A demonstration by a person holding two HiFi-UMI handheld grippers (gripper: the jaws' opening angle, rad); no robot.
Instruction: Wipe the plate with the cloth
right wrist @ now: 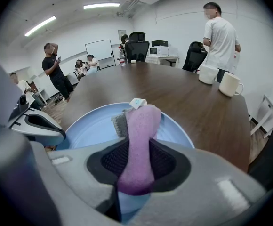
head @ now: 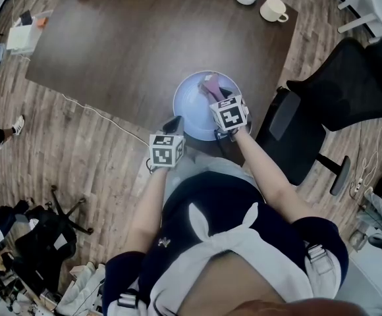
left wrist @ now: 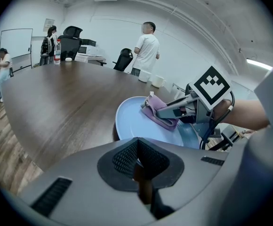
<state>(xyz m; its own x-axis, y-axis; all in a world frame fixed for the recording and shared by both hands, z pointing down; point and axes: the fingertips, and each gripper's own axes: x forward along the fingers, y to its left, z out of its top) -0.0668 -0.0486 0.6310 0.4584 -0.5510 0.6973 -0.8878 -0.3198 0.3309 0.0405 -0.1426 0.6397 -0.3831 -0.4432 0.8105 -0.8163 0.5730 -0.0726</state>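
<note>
Plate, pale blue, sits at the table's near edge, centre frame in the head view. Right claw grips the purple cloth over its upper-right part. Left claw is closed on its lower-left rim.

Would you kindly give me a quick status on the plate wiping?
Left gripper shut, beside plate rim. Right gripper shut on purple cloth, cloth on plate. Two mugs far across table, clear.

No readable text anywhere, cloth tag (print too small)
</note>
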